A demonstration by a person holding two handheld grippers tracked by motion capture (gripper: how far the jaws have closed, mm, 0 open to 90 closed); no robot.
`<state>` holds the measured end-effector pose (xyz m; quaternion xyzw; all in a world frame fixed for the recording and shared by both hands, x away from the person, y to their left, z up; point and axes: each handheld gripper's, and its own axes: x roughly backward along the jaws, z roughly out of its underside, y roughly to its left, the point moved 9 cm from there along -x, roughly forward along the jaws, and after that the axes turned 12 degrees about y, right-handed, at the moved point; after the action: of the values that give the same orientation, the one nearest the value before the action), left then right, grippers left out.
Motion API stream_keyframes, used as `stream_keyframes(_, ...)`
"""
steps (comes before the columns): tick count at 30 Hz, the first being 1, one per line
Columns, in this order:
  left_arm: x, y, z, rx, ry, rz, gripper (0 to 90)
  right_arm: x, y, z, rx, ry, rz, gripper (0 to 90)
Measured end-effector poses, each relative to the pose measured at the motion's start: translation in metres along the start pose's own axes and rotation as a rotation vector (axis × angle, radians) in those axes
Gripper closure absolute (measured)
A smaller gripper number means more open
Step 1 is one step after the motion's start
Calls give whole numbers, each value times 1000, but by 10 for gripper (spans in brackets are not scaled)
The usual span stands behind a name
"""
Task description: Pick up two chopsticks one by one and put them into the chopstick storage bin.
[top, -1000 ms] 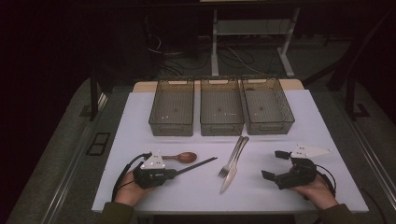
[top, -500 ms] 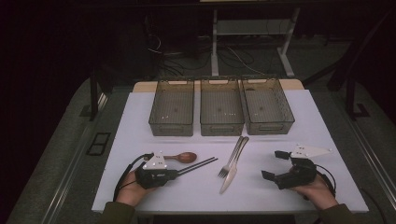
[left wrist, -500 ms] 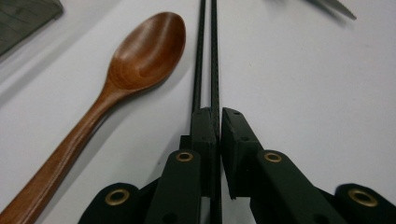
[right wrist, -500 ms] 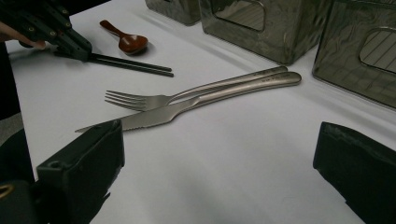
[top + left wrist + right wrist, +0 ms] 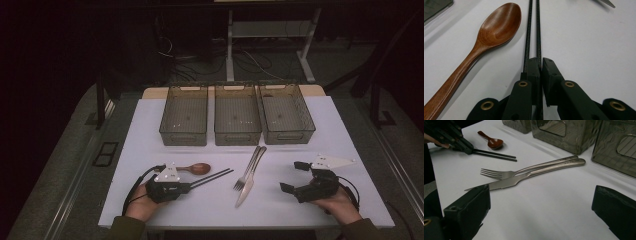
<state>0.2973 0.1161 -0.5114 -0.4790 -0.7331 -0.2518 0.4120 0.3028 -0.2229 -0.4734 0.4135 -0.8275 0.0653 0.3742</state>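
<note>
Two thin black chopsticks [image 5: 533, 30] pinched in left claw [image 5: 191, 186] | glossy wooden spoon [image 5: 486, 37] just beside | right claw [image 5: 295, 176] spread over bare white desk [image 5: 320, 130]

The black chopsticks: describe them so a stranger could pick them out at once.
On the white table, in front of the three bins, the chopsticks lie right of the wooden spoon. They are the thin black pair clamped in the left hand-held gripper, unlike the steel fork and knife.

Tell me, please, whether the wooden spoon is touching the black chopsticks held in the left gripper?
Apart. The left gripper view shows a strip of white table between the wooden spoon and the black chopsticks along their whole length.
</note>
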Motion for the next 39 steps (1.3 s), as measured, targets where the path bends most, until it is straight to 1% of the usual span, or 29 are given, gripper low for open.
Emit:
stream_keyframes(9, 0, -1, -1, 6, 4, 1, 845, -3, 0, 3, 0, -1, 7, 14)
stream_keyframes(11, 0, -1, -2, 14, 5, 7, 847, -5, 0, 4, 5, 4, 19, 14)
stream_keyframes(12, 0, -2, -2, 11, 4, 7, 847, -7, 0, 5, 10, 9, 25, 14)
stream_keyframes(14, 1, -2, -3, 13, 2, 11, 847, -9, 0, 6, 15, 13, 27, 14)
stream_keyframes(17, 3, -3, -6, 24, -10, 16, 847, -12, 1, 8, 13, 21, 23, 14)
stream_keyframes(20, 6, -4, -8, 34, -23, 26, 848, -12, -1, 9, 11, 26, 30, 14)
stream_keyframes(26, 11, -6, -12, 40, -41, 38, 848, -13, -3, 11, 16, 37, 42, 14)
stream_keyframes(27, 13, -6, -13, 45, -51, 41, 848, -13, -3, 11, 16, 37, 42, 14)
stream_keyframes(31, 19, -7, -17, 38, -63, 45, 848, -13, -5, 12, 18, 41, 49, 14)
stream_keyframes(33, 22, -8, -19, 45, -76, 48, 848, -13, -5, 12, 16, 42, 49, 14)
stream_keyframes(34, 24, -7, -19, 39, -76, 46, 848, -13, -6, 13, 14, 41, 49, 14)
stream_keyframes(35, 25, -7, -20, 47, -85, 49, 848, -13, -6, 13, 16, 43, 49, 14)
stream_keyframes(37, 29, -7, -22, 63, -89, 52, 848, -13, -6, 13, 22, 45, 51, 14)
stream_keyframes(39, 30, -7, -22, 67, -90, 52, 847, -14, -6, 14, 24, 50, 52, 14)
